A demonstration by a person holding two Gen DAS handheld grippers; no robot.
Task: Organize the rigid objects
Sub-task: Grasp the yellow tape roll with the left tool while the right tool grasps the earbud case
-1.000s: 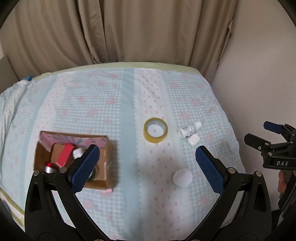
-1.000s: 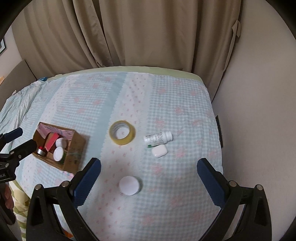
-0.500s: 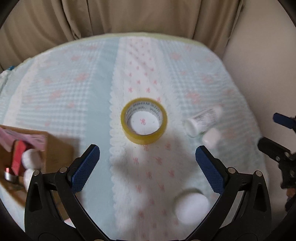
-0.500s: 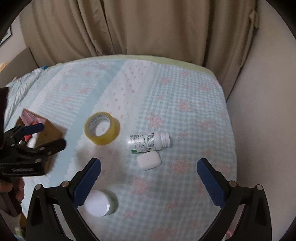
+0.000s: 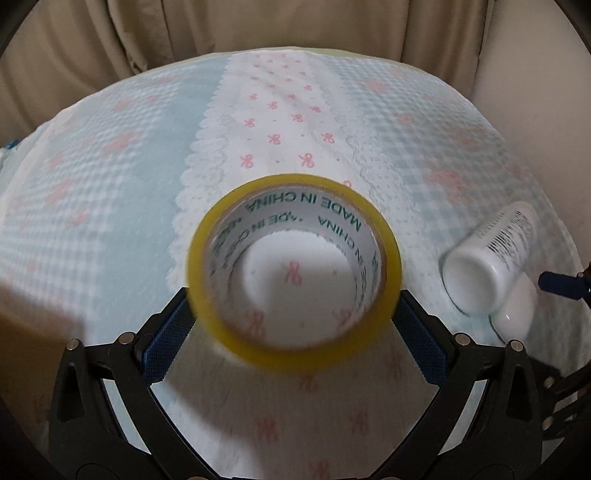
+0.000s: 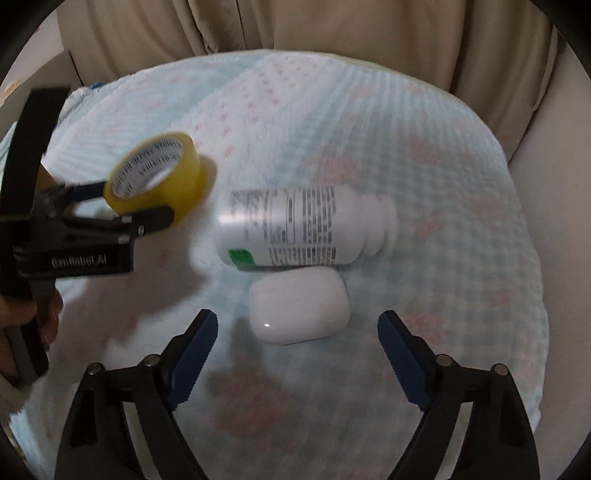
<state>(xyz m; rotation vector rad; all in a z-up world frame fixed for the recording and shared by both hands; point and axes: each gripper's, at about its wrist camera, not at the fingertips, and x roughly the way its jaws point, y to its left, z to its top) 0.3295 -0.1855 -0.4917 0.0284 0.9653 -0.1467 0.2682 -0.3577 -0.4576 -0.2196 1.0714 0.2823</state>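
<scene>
Since the earlier frame, the left hand-held gripper (image 5: 293, 334) has closed in on the yellow tape roll (image 5: 293, 273), which is now filling the centre of the left wrist view, and the right hand-held gripper (image 6: 297, 345) has come down close to the white case (image 6: 298, 309).

Tape roll: a ring of translucent yellow tape on a white core, with "MADE IN CHINA" printed in green round the inner wall. It is sitting between the blue pads (image 5: 168, 345) of the left hand-held gripper; the pads are lying against its two sides, so the fingers appear to be clamping it. In the right wrist view the roll (image 6: 157, 177) is tilting, its open face turned up and to the left; whether it is clear of the bed cannot be told.

White bottle (image 6: 306, 230): lying on its side on the bedspread (image 6: 424, 155), cap to the right, carrying a label of small black print and a green patch near its base.

White case: a smooth rounded box lying just in front of the bottle and touching it or nearly so. The right hand-held gripper is standing wide open, gripping nothing, with the case just ahead of its spread fingers.

Bedspread: pale blue check with pink bows and a white lace-edged central strip. Beige curtains (image 6: 314, 26) are hanging behind the bed.
</scene>
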